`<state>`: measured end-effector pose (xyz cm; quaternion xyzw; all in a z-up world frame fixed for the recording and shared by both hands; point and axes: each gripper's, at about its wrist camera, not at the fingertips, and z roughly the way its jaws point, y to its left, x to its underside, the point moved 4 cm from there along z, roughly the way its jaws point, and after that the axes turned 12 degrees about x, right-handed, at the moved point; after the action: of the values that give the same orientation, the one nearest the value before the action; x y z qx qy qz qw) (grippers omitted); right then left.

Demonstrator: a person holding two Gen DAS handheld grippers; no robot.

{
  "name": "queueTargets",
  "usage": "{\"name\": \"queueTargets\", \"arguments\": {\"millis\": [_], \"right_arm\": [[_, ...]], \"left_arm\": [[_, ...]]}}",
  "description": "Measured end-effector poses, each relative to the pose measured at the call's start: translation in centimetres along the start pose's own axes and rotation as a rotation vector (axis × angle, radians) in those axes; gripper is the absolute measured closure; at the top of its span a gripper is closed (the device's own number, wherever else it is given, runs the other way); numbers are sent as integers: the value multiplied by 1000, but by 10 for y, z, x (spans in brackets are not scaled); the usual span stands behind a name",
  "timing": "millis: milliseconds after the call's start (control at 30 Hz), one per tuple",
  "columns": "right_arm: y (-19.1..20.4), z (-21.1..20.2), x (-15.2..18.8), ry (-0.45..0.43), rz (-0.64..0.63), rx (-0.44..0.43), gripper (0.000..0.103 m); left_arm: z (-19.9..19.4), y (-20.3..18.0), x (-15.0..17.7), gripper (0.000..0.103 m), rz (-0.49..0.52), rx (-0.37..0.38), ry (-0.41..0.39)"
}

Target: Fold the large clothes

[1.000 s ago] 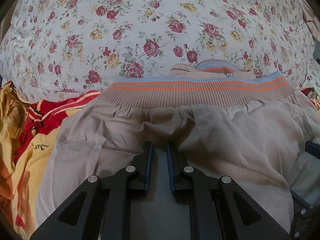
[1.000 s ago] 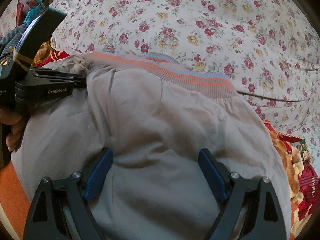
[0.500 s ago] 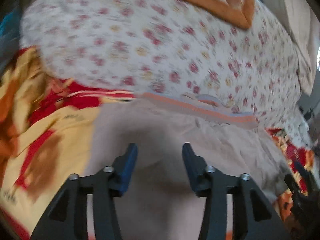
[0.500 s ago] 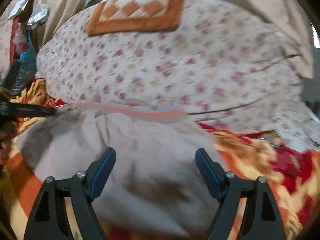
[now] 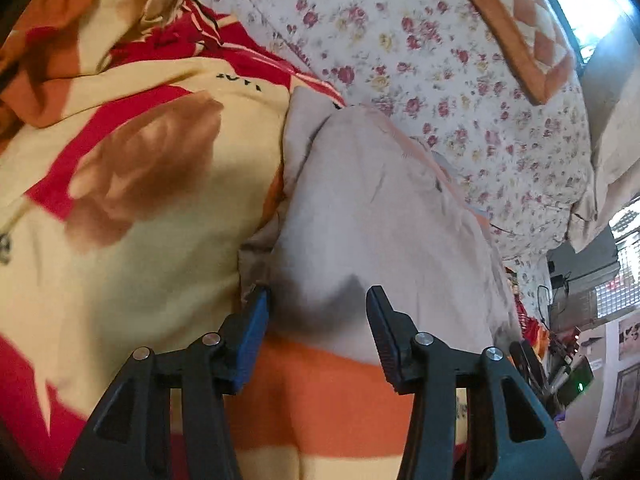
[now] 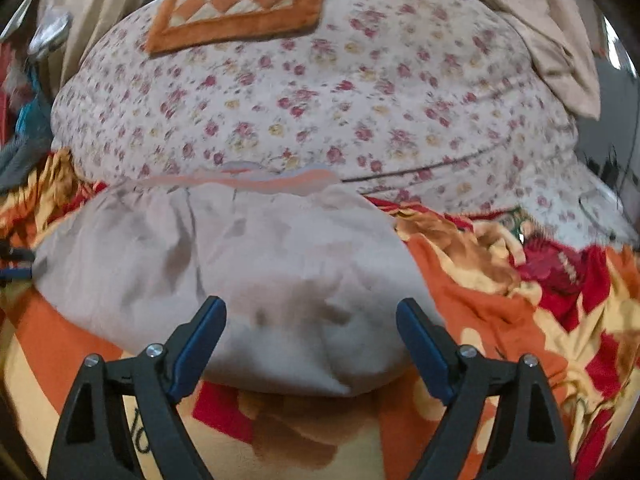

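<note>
floral bed (image 6: 320,92), bright window (image 5: 592,4)

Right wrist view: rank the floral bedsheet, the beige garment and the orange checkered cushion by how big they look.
1. Floral bedsheet, largest.
2. Beige garment, though it lies nearer the camera, which inflates it.
3. Orange checkered cushion, smallest, but farthest away.
</note>
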<state>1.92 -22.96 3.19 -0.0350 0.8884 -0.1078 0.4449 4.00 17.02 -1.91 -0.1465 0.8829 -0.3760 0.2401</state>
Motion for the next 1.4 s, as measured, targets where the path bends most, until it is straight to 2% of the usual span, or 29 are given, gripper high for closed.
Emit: {"name": "queueTargets", "arguments": {"millis": [67, 133, 200, 333, 433, 500, 600, 700, 733, 833, 867, 1100, 1133, 1267, 1400], "right_arm": [[12, -4, 3, -19, -58, 23, 13], [22, -5, 4, -39, -112, 36, 13], [29, -4, 4, -41, -141, 32, 13], [29, 1, 2, -24, -118, 9, 13], [21, 2, -1, -17, -67, 1, 13], [16, 3, -2, -16, -41, 2, 13], [12, 5, -1, -3, -23, -1, 13], [11, 7, -1, 2, -17, -1, 13], [12, 8, -2, 1, -19, -2, 13], [15, 7, -1, -3, -32, -5, 13], [16, 7, -1, -4, -38, -4, 13], [21, 7, -2, -13, -54, -9, 13], [22, 7, -2, -14, -56, -11, 13], [29, 6, -1, -16, -80, -11, 13], [32, 5, -1, -27, -106, 1, 13]], "left_arm": [[9, 4, -12, 60, 17, -16, -6], [20, 13, -18, 61, 24, -27, 30], [21, 14, -21, 61, 44, -4, 31], [8, 11, -12, 61, 64, -4, 16], [13, 2, 2, 61, 129, -20, 74], [12, -5, 2, 60, 141, -18, 70], [9, -18, -1, 61, 123, 87, 65], [11, -25, -3, 61, 97, 151, 64], [13, -24, -3, 61, 92, 156, 68], [20, -9, 0, 60, 54, 62, 88], [20, -5, 2, 61, 32, 54, 94], [10, 5, 28, 60, -68, 164, 200], [11, 5, 27, 60, -62, 161, 197], [22, 9, 1, 61, -85, 173, 103], [36, 2, -23, 61, -70, 170, 73]]}}
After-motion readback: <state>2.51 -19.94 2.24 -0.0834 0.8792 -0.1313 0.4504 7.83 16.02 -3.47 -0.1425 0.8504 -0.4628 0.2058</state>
